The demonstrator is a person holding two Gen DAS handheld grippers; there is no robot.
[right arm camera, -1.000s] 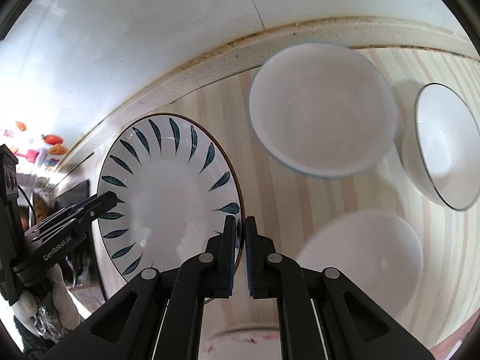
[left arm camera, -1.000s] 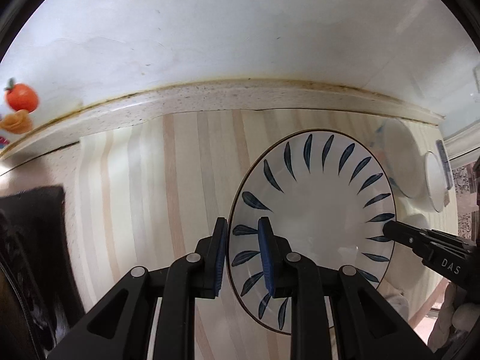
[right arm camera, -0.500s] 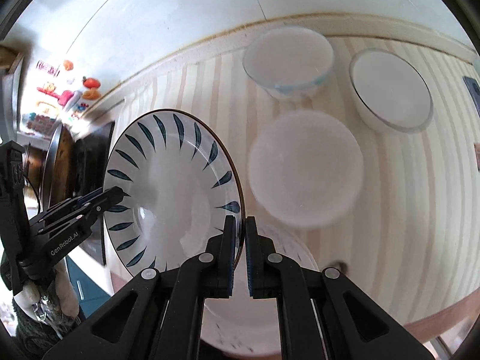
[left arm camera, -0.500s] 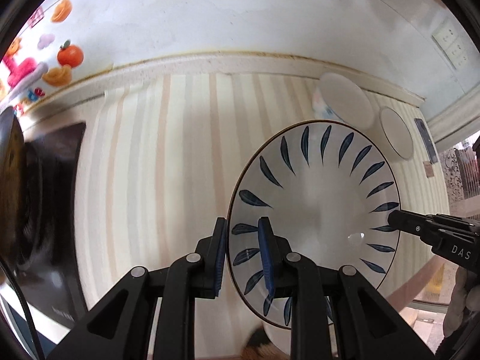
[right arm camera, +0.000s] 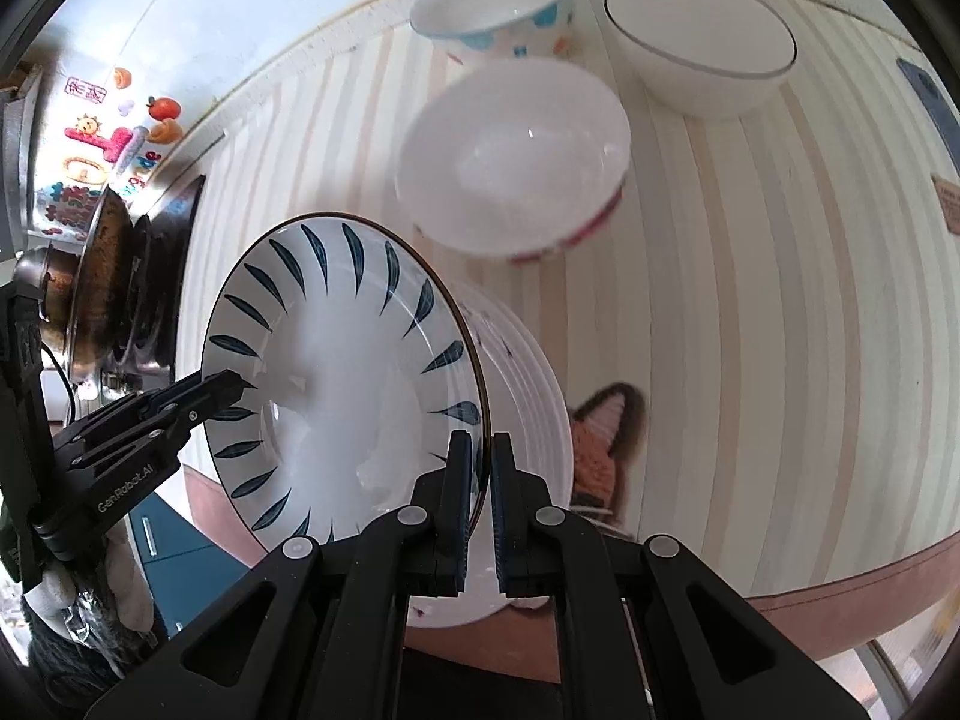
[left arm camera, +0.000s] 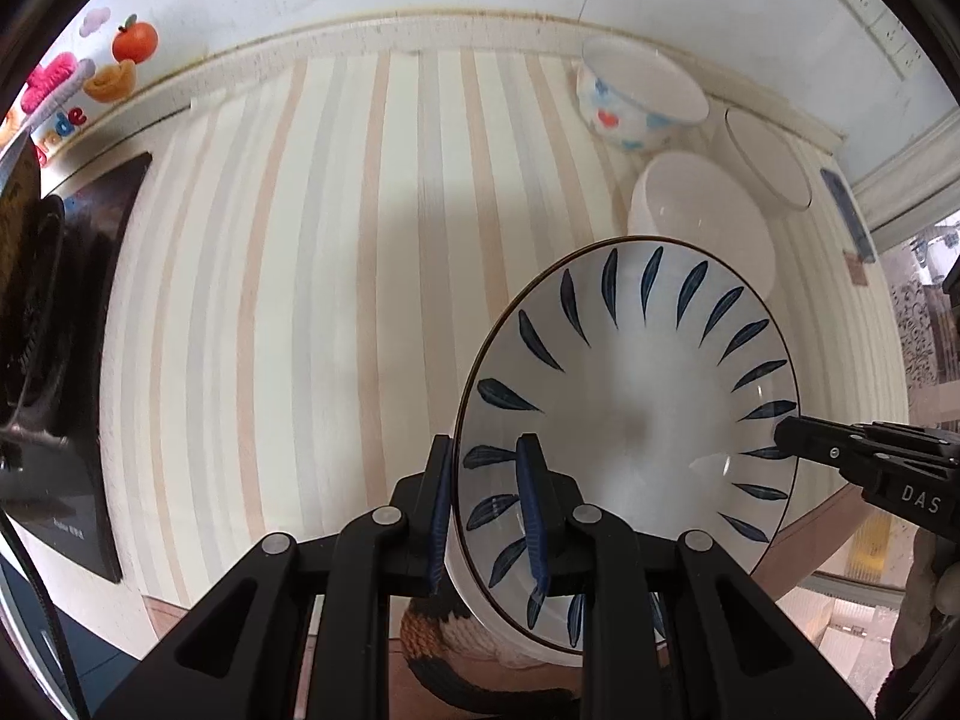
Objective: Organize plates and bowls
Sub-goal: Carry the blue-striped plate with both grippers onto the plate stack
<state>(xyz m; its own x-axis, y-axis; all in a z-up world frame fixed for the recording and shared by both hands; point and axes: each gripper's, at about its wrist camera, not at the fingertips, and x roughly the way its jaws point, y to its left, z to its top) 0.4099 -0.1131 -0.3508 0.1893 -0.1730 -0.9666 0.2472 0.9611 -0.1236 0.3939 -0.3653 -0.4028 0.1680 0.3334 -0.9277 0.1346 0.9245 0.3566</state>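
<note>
Left tool (left arm camera: 489, 516) clamps leaf plate (left arm camera: 630, 420) rim | right tool (right arm camera: 478, 498) clamps opposite rim | above striped counter (left arm camera: 300, 300)

The leaf-pattern plate (left arm camera: 630, 408) I'm holding looks like glazed ceramic, glossy and smooth. My tongs' arms are matt black plastic with ribbed blue pads (left arm camera: 531, 516). The striped table cover (left arm camera: 300, 300) looks matt, perhaps cloth. The white bowl (right arm camera: 510, 156) shines.
</note>
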